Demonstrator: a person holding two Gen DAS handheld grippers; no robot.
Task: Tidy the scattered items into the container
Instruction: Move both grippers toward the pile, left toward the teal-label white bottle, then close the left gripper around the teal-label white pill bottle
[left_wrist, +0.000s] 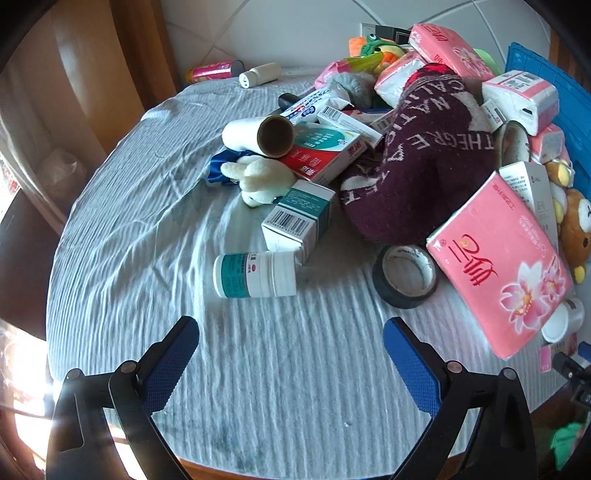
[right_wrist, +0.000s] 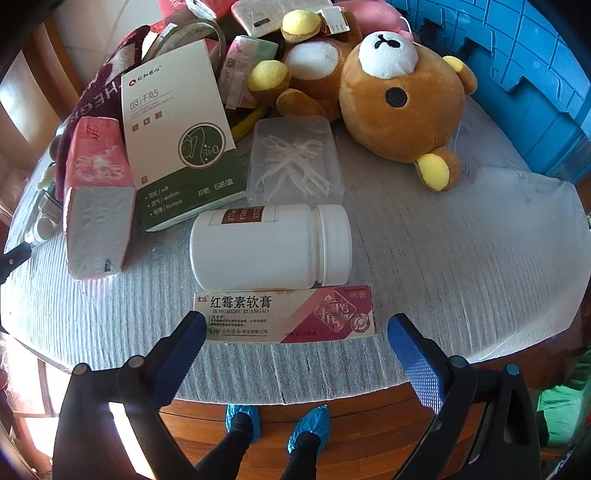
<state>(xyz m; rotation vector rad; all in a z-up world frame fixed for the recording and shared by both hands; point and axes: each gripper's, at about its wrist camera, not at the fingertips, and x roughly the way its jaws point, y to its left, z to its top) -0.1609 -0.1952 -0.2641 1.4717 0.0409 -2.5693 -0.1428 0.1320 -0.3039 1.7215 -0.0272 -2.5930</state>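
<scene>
Jaws on both our grippers stand wide apart, grasping nothing. Our left gripper (left_wrist: 291, 332) hovers over bare grey cloth on the worktop (left_wrist: 147, 240); a white-and-teal pill bottle (left_wrist: 255, 275) lies on its side just beyond it. Farther back sit a teal-and-white carton (left_wrist: 299, 218), a black tape roll (left_wrist: 406, 277) to the right, a pink tissue pack (left_wrist: 498, 266) leaning at far right, and a maroon knit hat (left_wrist: 417, 162) in the heap behind.

Our right gripper (right_wrist: 295, 325) hangs at the near worktop edge, with a pink-and-white ointment box (right_wrist: 284, 314) lying flat between its fingertips, not pinched. A white bottle (right_wrist: 271, 247) lies on its side touching the box's far edge. Behind that: a clear plastic case (right_wrist: 295, 158), a green-and-white box (right_wrist: 181, 140) to the left, a brown plush bear (right_wrist: 391, 99) to the right. The blue container (right_wrist: 517, 74) stands at far right, just beside the bear.
</scene>
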